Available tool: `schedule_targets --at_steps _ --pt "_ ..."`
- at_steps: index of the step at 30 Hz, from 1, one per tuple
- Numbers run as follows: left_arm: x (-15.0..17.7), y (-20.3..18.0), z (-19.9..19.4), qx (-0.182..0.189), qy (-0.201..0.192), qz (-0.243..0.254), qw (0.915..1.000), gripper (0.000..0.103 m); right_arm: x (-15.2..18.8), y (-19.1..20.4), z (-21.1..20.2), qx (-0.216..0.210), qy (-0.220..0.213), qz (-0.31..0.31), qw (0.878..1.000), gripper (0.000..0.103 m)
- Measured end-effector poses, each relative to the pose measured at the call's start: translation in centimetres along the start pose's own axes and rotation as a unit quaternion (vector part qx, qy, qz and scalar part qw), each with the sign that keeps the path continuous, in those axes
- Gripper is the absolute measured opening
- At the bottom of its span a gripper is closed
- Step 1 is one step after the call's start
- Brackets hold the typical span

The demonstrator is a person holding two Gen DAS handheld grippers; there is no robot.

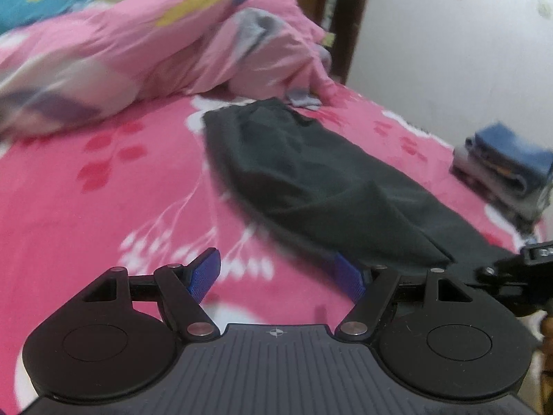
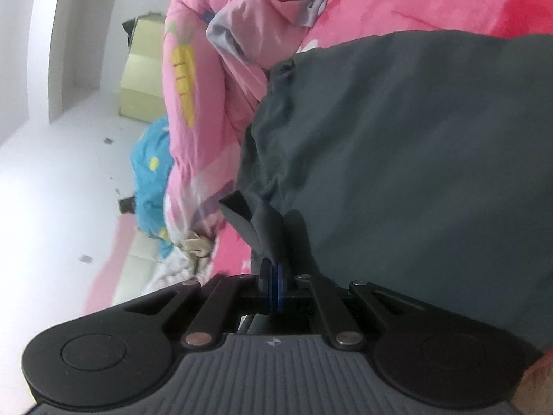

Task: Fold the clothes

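Dark garment point(image 1: 311, 180) lies on the pink floral bedsheet point(image 1: 103, 190), rumpled pink quilt point(image 1: 138, 45) behind it, folded clothes stack point(image 1: 508, 169) beside, white wall point(image 1: 449, 52) beyond. Left gripper point(image 1: 276, 273) gapes empty; right gripper point(image 2: 274, 276) is clamped on the garment's edge.

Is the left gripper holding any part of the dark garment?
No: the left gripper stands open over the pink sheet, beside the dark garment.

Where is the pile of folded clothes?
In the left wrist view, the pile of folded clothes sits at the far right edge of the pink bed, by the white wall, just past the dark garment.
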State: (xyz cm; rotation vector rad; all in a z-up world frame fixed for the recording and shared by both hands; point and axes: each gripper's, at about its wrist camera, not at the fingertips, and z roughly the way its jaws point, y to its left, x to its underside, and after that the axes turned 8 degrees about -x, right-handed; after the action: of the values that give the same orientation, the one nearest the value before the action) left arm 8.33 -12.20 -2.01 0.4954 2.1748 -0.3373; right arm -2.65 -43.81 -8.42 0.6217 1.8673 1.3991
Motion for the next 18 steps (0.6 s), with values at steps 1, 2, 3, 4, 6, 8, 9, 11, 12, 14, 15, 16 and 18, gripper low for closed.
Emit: schedule_targets --at_steps 1,2,3,4,6,8,9,11,12,14,15,16,18 --pt "-0.4 -0.4 0.8 0.001 0.002 0.006 1.0 0.073 -0.1 -0.3 0.1 -0.003 0.003 0.004 1.0 0.003" --pt "-0.7 -0.8 1.6 0.002 0.008 0.008 0.9999 0.073 -0.2 -0.5 0.2 -0.005 0.008 0.007 1.0 0.003" --pt "-1.1 -1.1 2.4 0.0 0.014 0.008 0.9999 0.073 -0.2 -0.7 0.4 -0.006 0.014 0.008 1.0 0.003" --pt "-1.3 -1.3 3.1 -0.002 0.021 0.008 0.9998 0.073 -0.3 -0.8 0.6 -0.007 0.02 0.006 1.0 0.003" --pt "-1.7 -1.6 4.4 -0.006 0.033 0.008 0.9994 0.073 -0.5 -0.7 0.7 -0.007 0.03 -0.003 1.0 0.007" --pt "-1.8 -1.8 5.3 -0.012 0.043 0.009 0.999 0.073 -0.6 -0.5 0.4 -0.004 0.038 -0.01 0.999 0.016" --pt "-1.8 -1.9 5.7 -0.015 0.047 0.01 0.9987 0.073 -0.6 -0.3 0.1 -0.005 0.04 -0.012 0.999 0.027" --pt "-1.9 -2.1 6.4 -0.021 0.056 0.012 0.9981 0.073 -0.4 0.4 -0.9 -0.011 0.044 -0.018 0.999 0.046" --pt "-1.9 -2.2 6.5 -0.022 0.057 0.015 0.998 0.073 -0.3 0.8 -1.4 -0.014 0.047 -0.023 0.999 0.055" --pt "-1.9 -2.5 6.8 -0.025 0.058 0.02 0.9978 0.073 0.1 1.6 -2.2 -0.009 0.057 -0.035 0.998 0.063" --pt "-1.9 -2.6 6.9 -0.026 0.059 0.022 0.9977 0.074 0.4 2.0 -2.4 0.003 0.062 -0.042 0.997 0.064" --pt "-1.8 -2.7 7.1 -0.027 0.06 0.023 0.9976 0.074 0.7 2.6 -2.7 0.022 0.062 -0.055 0.996 0.064" --pt "-1.9 -2.8 7.2 -0.029 0.06 0.025 0.9975 0.074 1.3 4.0 -3.2 0.059 0.051 -0.099 0.992 0.065"
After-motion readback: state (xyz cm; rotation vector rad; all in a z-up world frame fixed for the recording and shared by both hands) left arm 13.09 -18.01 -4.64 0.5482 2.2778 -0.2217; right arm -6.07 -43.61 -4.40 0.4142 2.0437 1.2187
